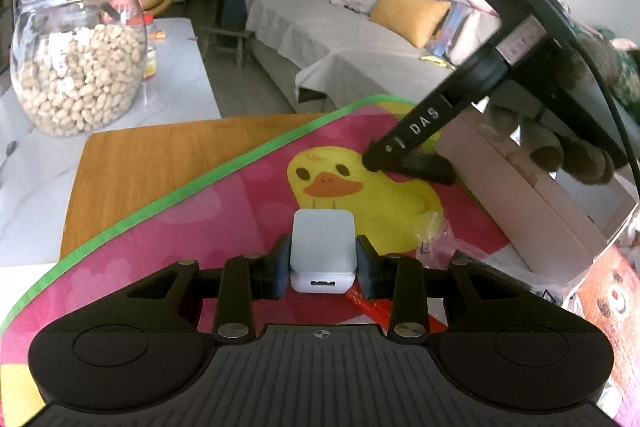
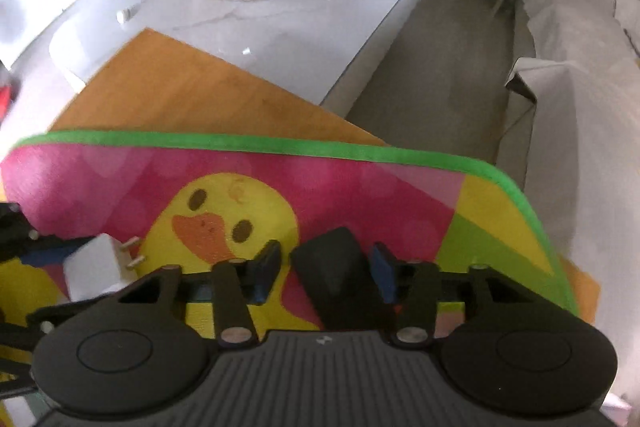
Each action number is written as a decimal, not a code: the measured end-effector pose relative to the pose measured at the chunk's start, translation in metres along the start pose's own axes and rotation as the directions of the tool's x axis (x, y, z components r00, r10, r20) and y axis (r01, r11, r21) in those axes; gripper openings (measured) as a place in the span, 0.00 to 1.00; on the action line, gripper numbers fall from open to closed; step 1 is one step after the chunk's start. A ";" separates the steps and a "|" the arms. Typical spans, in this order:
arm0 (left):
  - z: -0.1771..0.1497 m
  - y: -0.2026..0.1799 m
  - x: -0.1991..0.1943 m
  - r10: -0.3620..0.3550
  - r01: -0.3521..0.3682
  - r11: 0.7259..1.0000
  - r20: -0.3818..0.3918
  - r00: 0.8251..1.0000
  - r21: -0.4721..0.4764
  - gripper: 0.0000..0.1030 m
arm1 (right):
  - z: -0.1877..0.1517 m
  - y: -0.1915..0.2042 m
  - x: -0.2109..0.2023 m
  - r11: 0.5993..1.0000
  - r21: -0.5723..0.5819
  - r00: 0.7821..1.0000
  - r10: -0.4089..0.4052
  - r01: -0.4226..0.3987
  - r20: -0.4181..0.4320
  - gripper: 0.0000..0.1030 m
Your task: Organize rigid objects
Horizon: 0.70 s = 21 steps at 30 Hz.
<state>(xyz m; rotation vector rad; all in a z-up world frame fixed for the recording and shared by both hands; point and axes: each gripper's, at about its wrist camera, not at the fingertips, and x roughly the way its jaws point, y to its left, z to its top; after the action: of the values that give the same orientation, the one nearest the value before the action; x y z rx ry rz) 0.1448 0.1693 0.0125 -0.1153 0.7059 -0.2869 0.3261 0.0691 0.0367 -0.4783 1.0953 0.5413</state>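
My left gripper (image 1: 322, 259) is shut on a white USB wall charger (image 1: 322, 251), prongs pointing forward, just above the pink duck mat (image 1: 160, 235). The charger also shows at the left of the right wrist view (image 2: 96, 267). My right gripper (image 2: 326, 263) has its jaws around a black block (image 2: 332, 267); the right pad touches it, the left pad stands a little apart. From the left wrist view the right gripper (image 1: 376, 161) comes in from the upper right, with the black block (image 1: 428, 167) at its tip over the duck.
An open pink cardboard box (image 1: 520, 195) stands at the mat's right edge. A clear plastic bag (image 1: 436, 239) and a red packet (image 1: 372, 307) lie near the charger. A glass jar of peanuts (image 1: 78, 67) sits on the grey table (image 2: 300, 19). A wooden board (image 1: 152, 163) lies under the mat.
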 end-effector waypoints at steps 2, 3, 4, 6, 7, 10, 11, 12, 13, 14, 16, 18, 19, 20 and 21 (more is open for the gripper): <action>0.000 0.000 -0.001 -0.001 0.001 1.000 0.004 1.000 -0.017 0.36 | -0.005 0.004 -0.001 1.000 0.000 1.000 -0.013 0.013 0.023 0.25; -0.002 0.000 -0.004 0.000 0.001 1.000 0.007 1.000 -0.023 0.36 | -0.008 0.009 -0.004 1.000 0.004 0.999 -0.007 0.007 0.034 0.14; -0.004 0.000 -0.007 -0.001 0.002 1.000 0.011 1.000 -0.030 0.36 | -0.010 0.014 -0.008 0.999 0.017 0.999 0.028 -0.028 0.031 0.01; -0.011 0.000 -0.018 -0.010 0.011 0.999 0.023 1.000 -0.043 0.36 | -0.017 0.021 -0.017 0.991 0.044 0.992 0.124 -0.125 0.016 0.00; -0.014 0.000 -0.024 -0.018 0.019 0.998 0.029 0.999 -0.055 0.36 | -0.022 0.027 -0.024 0.989 0.022 0.989 0.145 -0.146 0.032 0.00; -0.027 -0.002 -0.045 -0.021 0.026 0.996 0.056 0.998 -0.089 0.36 | -0.027 0.035 -0.042 0.992 -0.051 0.990 0.117 -0.114 0.083 0.10; -0.030 -0.003 -0.050 -0.015 0.021 0.995 0.061 0.998 -0.101 0.36 | -0.026 0.033 -0.043 0.996 -0.056 0.993 0.081 -0.076 0.082 0.25; -0.034 -0.004 -0.056 -0.004 0.012 0.993 0.065 0.998 -0.115 0.36 | -0.025 0.032 -0.041 0.997 -0.063 0.997 0.036 -0.032 0.072 0.35; -0.039 -0.005 -0.061 0.009 -0.001 0.992 0.065 0.998 -0.125 0.36 | -0.024 0.030 -0.038 0.997 -0.077 0.998 -0.004 0.009 0.057 0.50; -0.043 -0.007 -0.064 0.021 -0.012 0.991 0.069 0.997 -0.132 0.36 | -0.023 0.030 -0.032 0.995 -0.087 0.998 -0.034 0.038 0.047 0.50; -0.050 -0.008 -0.070 0.039 -0.027 0.988 0.077 0.996 -0.150 0.36 | -0.021 0.022 -0.022 0.994 -0.095 0.998 -0.060 0.061 0.016 0.50; -0.055 -0.008 -0.073 0.034 -0.021 0.987 0.082 0.996 -0.158 0.36 | -0.018 0.017 -0.013 0.996 -0.074 0.998 -0.058 0.057 0.000 0.50; -0.056 -0.008 -0.075 0.031 -0.017 0.987 0.083 0.996 -0.161 0.36 | -0.014 0.013 -0.008 0.997 -0.059 0.999 -0.050 0.049 -0.007 0.50; -0.057 -0.007 -0.075 0.028 -0.014 0.986 0.083 0.996 -0.163 0.36 | -0.012 0.011 -0.003 0.998 -0.046 0.999 -0.042 0.042 -0.013 0.51; -0.058 -0.006 -0.076 0.025 -0.011 0.986 0.083 0.996 -0.165 0.36 | -0.010 0.008 -0.001 0.999 -0.030 1.000 -0.028 0.028 -0.006 0.50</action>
<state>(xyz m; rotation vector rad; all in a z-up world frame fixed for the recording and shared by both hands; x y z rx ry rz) 0.0509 0.1855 0.0172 -0.2764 0.6455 -0.2046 0.3142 0.0692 0.0331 -0.5206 1.0861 0.5326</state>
